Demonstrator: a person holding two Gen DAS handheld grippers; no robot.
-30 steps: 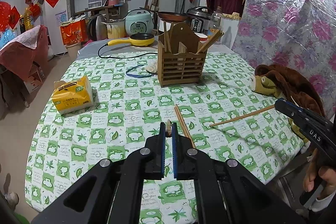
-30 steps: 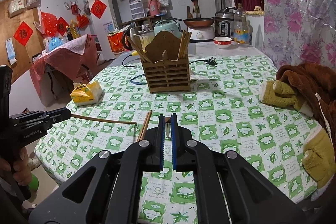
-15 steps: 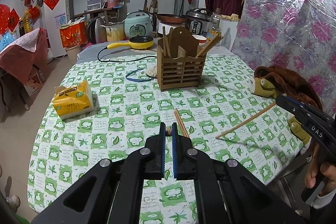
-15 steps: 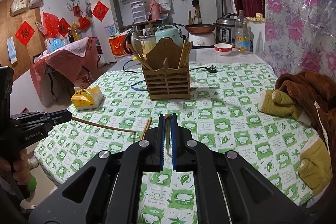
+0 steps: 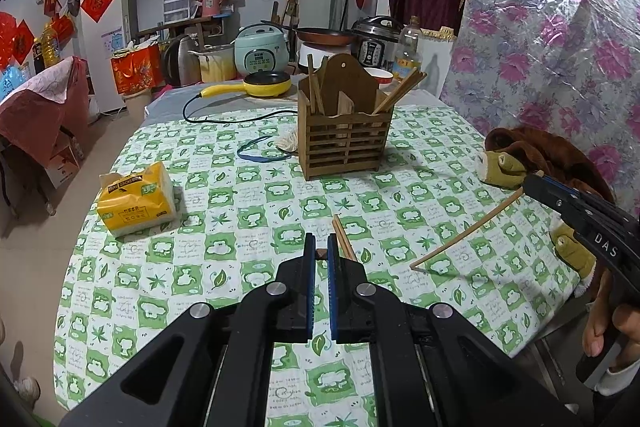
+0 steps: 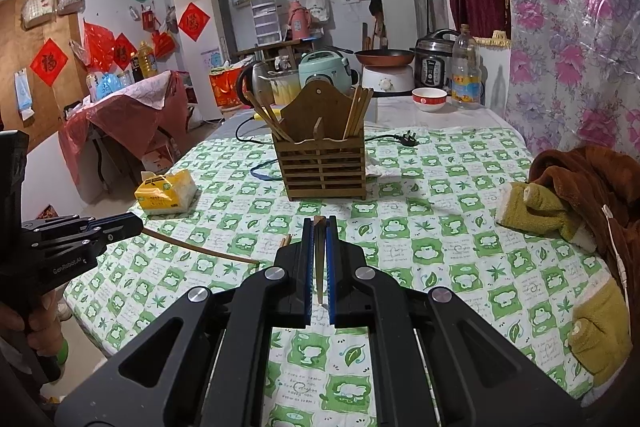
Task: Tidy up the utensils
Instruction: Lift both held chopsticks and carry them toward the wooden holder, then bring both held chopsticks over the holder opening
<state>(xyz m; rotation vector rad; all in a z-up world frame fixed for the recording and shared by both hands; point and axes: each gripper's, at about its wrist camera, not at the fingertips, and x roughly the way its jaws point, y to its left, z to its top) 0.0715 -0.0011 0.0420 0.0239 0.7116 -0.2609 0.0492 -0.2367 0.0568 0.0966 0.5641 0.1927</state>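
A cluttered kitchen runs behind my surface (image 5: 248, 195), which wears a green-and-white checked cloth. Toward the far side stands the wooden holder (image 5: 345, 131), upright, with chopsticks already leaning out of both its left and right compartments.

My left tongs (image 5: 321, 259) are narrowed on a chopstick (image 6: 200, 247); from their own camera I see only its dark end between the blue pads, but the right camera shows the stick running from those tongs out over the cloth, slanting slightly downward to its tip. My right tongs (image 6: 320, 227) are likewise clamped on a second chopstick (image 5: 468, 229); in their own view it lies lengthwise between the pads, and in the left view it slopes from the tongs down to a tip that is at or just above the cloth; I cannot tell whether it touches.

Between the two held sticks a loose pair (image 5: 343, 241) lies flat on the cloth, just beyond my left tongs and well short of the holder.

A yellow tissue pack (image 5: 138, 199) sits at the left side of the surface. A blue band (image 5: 262, 153) lies just left of the holder. A brown garment (image 6: 592, 187) is heaped on the right edge. Beyond the holder are a yellow pan (image 5: 264, 85) and a black cord (image 5: 224, 119).
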